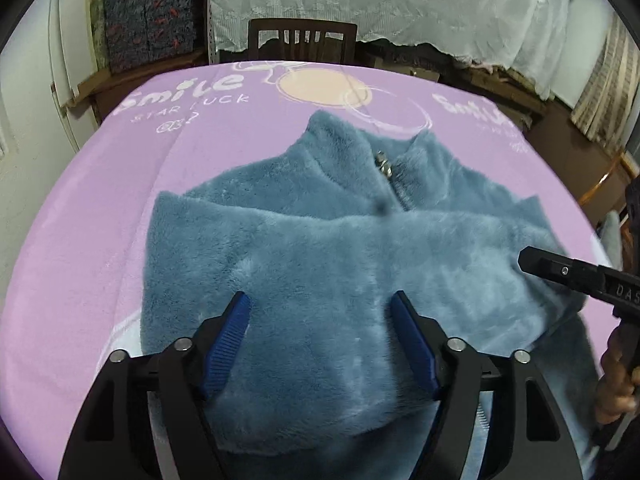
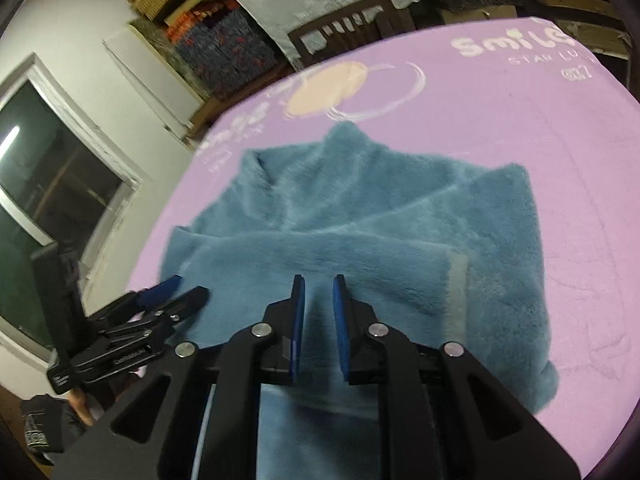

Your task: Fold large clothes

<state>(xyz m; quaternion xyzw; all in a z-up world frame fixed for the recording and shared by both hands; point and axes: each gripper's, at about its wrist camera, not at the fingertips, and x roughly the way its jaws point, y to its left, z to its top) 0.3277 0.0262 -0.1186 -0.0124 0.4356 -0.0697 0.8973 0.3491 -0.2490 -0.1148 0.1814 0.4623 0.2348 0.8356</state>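
Observation:
A fluffy blue zip-up jacket (image 1: 320,248) lies on the purple blanket (image 1: 80,240), collar at the far side, its sleeves folded across the body. My left gripper (image 1: 320,308) hovers over the jacket's near part, jaws wide open, nothing between them. In the right wrist view the jacket (image 2: 360,216) fills the centre, with a folded sleeve cuff (image 2: 458,292) at its right. My right gripper (image 2: 319,280) is over the near hem, its jaws a narrow gap apart with nothing gripped. The left gripper (image 2: 176,292) shows at the lower left there. The right gripper's finger (image 1: 560,270) shows at the right of the left view.
The purple blanket (image 2: 520,100) with white "Smile" print covers the table. A dark wooden chair (image 1: 302,40) stands behind the far edge. Patterned storage boxes (image 1: 148,24) and a white drape (image 1: 400,4) are at the back. A window (image 2: 52,168) is on the left.

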